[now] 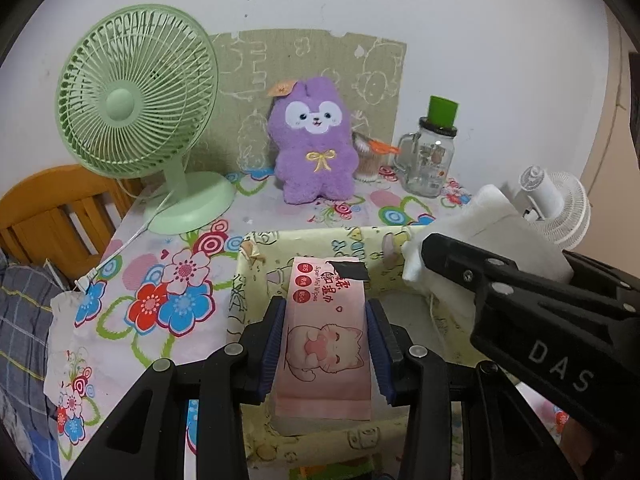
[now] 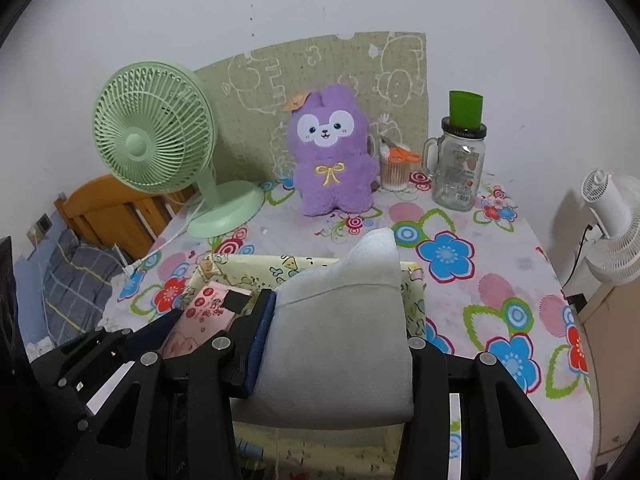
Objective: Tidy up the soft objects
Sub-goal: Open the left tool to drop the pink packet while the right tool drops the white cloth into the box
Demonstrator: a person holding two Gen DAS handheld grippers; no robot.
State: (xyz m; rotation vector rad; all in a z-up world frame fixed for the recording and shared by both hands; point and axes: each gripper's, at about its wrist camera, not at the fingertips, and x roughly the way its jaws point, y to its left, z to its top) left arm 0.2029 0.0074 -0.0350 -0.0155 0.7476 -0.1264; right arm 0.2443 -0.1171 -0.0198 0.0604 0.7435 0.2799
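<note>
Holding wipes (image 1: 326, 332) in your left hand-held gripper (image 1: 326, 344) and tissues (image 2: 340, 340) in the right hand-held gripper (image 2: 336, 356), lower both into the box (image 1: 256, 256), then release.

Bystanders on the flowered table.

A green fan (image 1: 138, 100) stands at the table's (image 2: 500, 280) back left corner, its white cord (image 1: 120, 250) running off the left edge. A drawn-on green mat (image 2: 320, 76) leans against the wall along the back edge. Toward the back right corner a glass jar (image 2: 456, 168) with a handle carries a green cup (image 2: 465, 108) upside down on its lid; just left of it a tub of cotton swabs (image 2: 394, 176) has orange scissors (image 2: 402, 155) on top. A white fan (image 2: 612, 224) sits off the right edge. Beyond the left edge are a wooden headboard (image 1: 52, 216) and plaid bedding (image 1: 20, 320).
</note>
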